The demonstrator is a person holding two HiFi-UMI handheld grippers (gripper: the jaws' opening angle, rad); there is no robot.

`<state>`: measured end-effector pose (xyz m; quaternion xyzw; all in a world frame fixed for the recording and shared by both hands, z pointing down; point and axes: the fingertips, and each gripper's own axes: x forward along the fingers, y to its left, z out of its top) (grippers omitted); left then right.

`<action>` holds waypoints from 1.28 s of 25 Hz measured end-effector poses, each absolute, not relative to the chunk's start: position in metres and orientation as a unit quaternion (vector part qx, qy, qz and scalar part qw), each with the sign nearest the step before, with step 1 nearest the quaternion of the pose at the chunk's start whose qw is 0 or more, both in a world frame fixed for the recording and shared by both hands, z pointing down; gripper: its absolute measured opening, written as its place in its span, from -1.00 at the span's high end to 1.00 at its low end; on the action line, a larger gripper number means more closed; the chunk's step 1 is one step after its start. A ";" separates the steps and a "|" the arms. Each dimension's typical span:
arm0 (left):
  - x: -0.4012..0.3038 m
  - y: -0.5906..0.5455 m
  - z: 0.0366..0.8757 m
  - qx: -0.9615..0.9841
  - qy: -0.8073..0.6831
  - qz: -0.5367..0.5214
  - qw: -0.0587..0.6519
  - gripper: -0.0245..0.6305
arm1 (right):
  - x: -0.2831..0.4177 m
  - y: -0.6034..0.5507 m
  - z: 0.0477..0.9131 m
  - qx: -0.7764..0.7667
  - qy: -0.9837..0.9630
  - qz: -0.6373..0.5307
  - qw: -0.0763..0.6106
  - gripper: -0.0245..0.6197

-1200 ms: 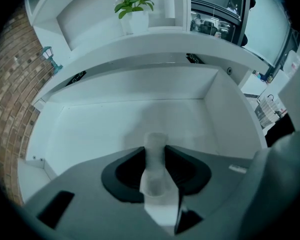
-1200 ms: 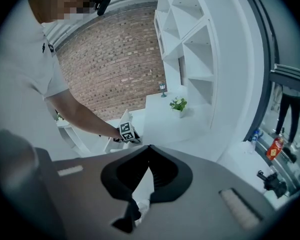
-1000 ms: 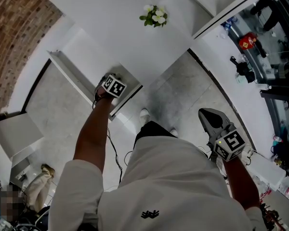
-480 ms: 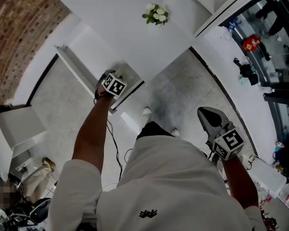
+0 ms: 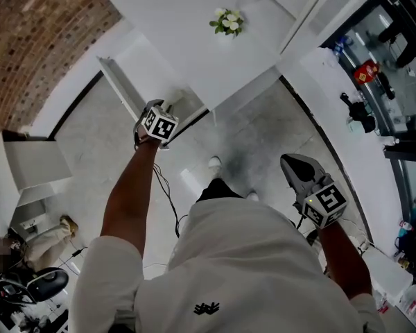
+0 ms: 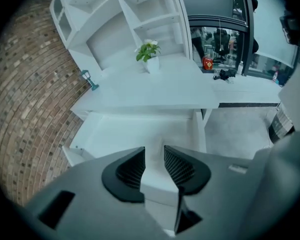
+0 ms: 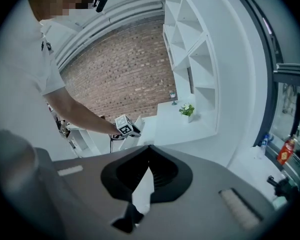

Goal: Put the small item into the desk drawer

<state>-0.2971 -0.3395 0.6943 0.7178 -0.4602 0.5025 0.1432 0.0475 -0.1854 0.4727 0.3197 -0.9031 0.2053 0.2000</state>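
The white desk drawer (image 5: 128, 75) stands pulled out from under the desk top (image 5: 194, 40). My left gripper (image 5: 165, 109) is at the drawer's near front edge (image 6: 160, 186). That white edge lies in the narrow gap between its jaws, which are closing on it (image 6: 154, 159). The drawer's inside (image 6: 135, 134) looks bare and white, and I see no small item in any view. My right gripper (image 5: 288, 164) hangs low at my right side over the floor, shut with nothing in it (image 7: 149, 151). In the right gripper view, the left gripper (image 7: 126, 126) shows at the drawer.
A potted white flower (image 5: 227, 23) stands on the desk top, with a small blue object (image 6: 88, 79) at its left end. White shelves (image 6: 140, 14) rise behind. A brick wall (image 5: 35, 26) is on the left, a white cabinet (image 5: 28, 168) on the floor, and a side counter (image 5: 360, 144) with clutter on the right.
The head view has drifted, so the desk sits further right and lower in the frame. The left gripper stays at the drawer's front edge; the right gripper has barely moved.
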 end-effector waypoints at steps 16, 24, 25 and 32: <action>-0.256 -0.188 0.606 0.691 -0.585 0.351 0.240 0.90 | 0.085 -0.104 0.477 0.251 -0.935 0.187 0.164 0.89; -0.162 -0.104 0.575 0.757 -0.540 0.260 0.259 0.91 | 0.099 -0.064 0.482 0.216 -0.945 0.182 0.164 0.89; -0.148 -0.094 0.570 0.764 -0.534 0.252 0.259 0.91 | 0.102 -0.059 0.482 0.213 -0.946 0.181 0.164 0.89; -0.071 -0.046 0.529 0.797 -0.504 0.189 0.274 0.91 | 0.118 -0.039 0.478 0.194 -0.952 0.170 0.163 0.89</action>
